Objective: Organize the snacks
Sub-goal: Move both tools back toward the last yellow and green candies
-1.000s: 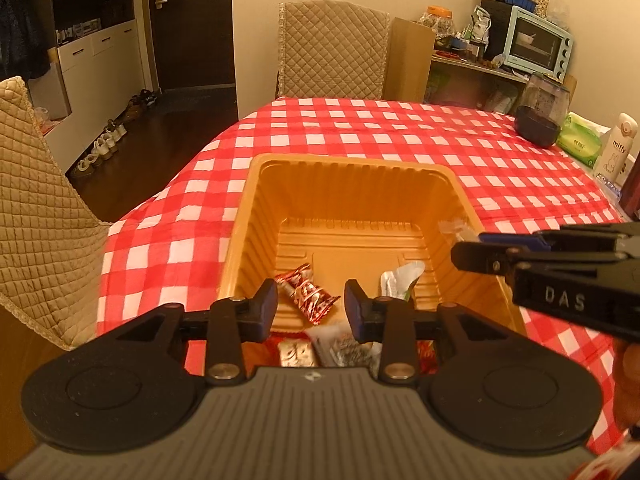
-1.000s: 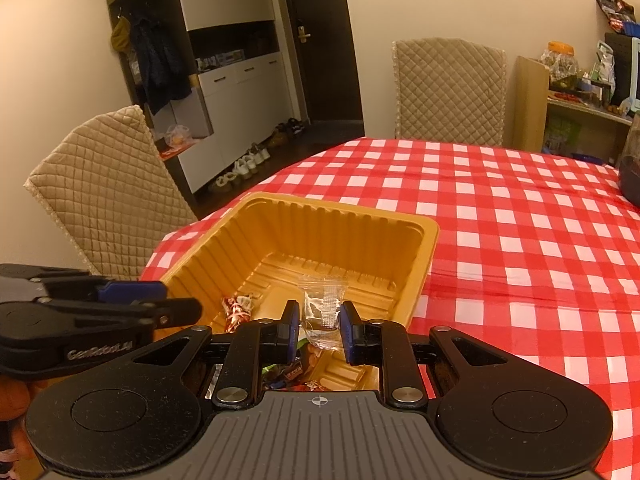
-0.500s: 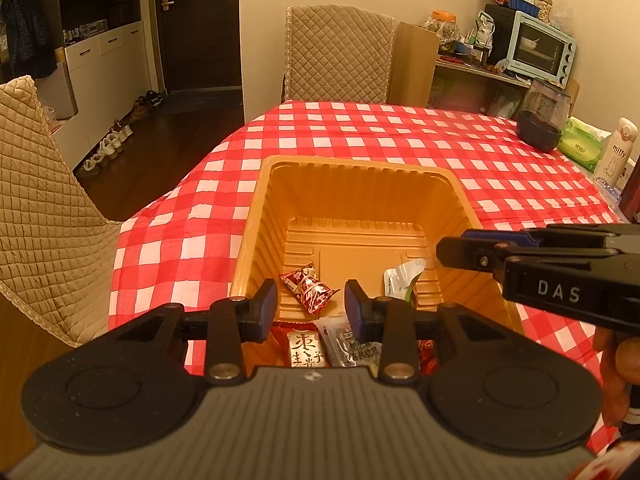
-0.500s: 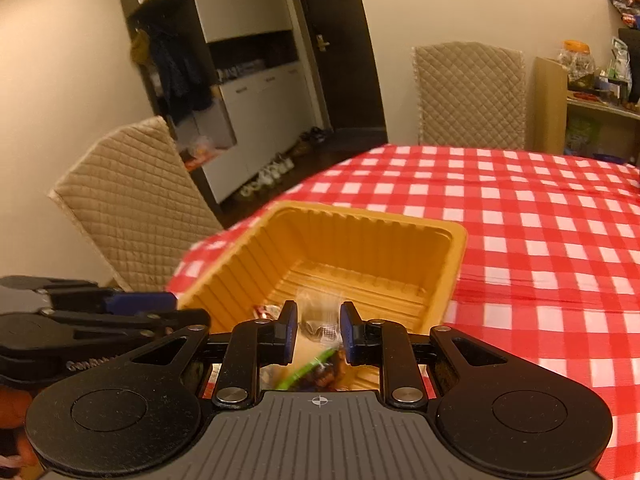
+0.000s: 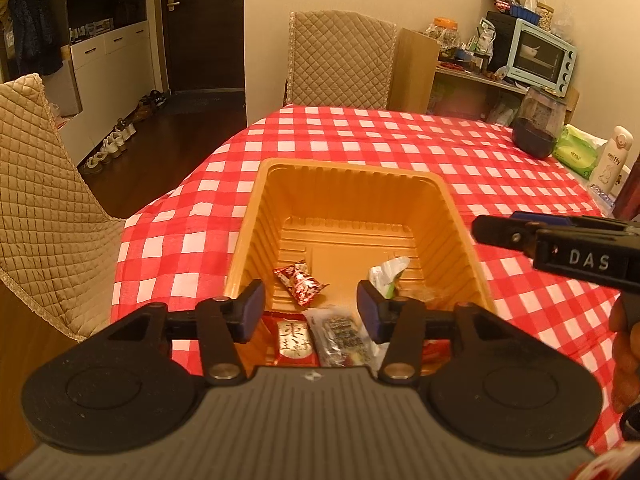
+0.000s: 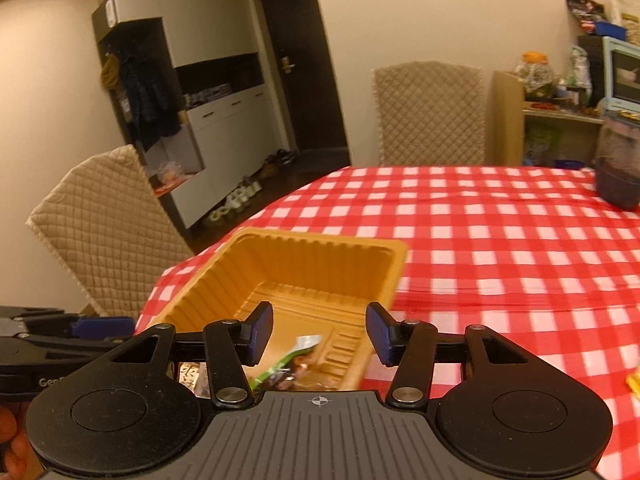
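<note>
the left wrist view shows the orange tray (image 5: 352, 184) at frame centre with a red wrapper (image 5: 301, 283) and green-white packet (image 5: 386, 276) inside; the right wrist view hides the red one. both the left gripper (image 5: 311, 312) and right gripper (image 6: 319, 332) are spread, empty. packets at the tray's near edge are partly hidden.

— Can you read the near snacks (image 5: 320, 336) in the tray (image 5: 256, 216)?
— Partly; the left gripper's body covers their near ends.
— And the yellow thing (image 6: 634, 382) on the counter, far right?
— Cut by the frame edge; unidentifiable.
</note>
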A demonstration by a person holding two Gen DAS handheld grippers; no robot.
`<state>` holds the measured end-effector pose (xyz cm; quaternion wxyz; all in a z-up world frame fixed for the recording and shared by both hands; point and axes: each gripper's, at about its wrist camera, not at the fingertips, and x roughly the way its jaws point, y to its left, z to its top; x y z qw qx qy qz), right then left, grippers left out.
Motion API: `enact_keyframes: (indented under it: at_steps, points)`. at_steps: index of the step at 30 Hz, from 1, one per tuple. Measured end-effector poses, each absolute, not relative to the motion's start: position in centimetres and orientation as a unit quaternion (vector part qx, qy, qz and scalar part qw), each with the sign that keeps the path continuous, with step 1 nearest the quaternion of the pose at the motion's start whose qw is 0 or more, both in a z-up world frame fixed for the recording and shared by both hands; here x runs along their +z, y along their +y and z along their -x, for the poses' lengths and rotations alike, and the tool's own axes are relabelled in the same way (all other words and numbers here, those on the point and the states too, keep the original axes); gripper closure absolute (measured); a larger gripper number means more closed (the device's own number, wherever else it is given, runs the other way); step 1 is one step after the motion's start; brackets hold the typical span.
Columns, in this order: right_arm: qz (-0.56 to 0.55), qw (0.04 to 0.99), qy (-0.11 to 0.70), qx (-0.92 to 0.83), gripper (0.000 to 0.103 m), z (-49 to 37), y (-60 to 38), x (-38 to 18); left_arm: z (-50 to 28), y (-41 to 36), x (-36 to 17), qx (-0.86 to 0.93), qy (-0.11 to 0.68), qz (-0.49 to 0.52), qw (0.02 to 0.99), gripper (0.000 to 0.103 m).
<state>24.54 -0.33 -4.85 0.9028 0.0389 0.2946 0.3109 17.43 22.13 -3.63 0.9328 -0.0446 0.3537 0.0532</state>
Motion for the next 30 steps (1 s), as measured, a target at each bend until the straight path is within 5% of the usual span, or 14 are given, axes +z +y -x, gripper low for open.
enact_keyframes:
  at_steps: [16, 30]
  points:
    - [-0.046, 0.927, 0.294, 0.226, 0.048, -19.1, -9.3, 0.4, -13.5, 15.8, 1.1, 0.026, 0.328, 0.042, 0.943, 0.029]
    - [-0.047, 0.947, 0.275, 0.158, 0.041, -13.8, -17.3, 2.6, -11.7, 10.8, 3.7, -0.016, 0.306, 0.046, 0.951, 0.02]
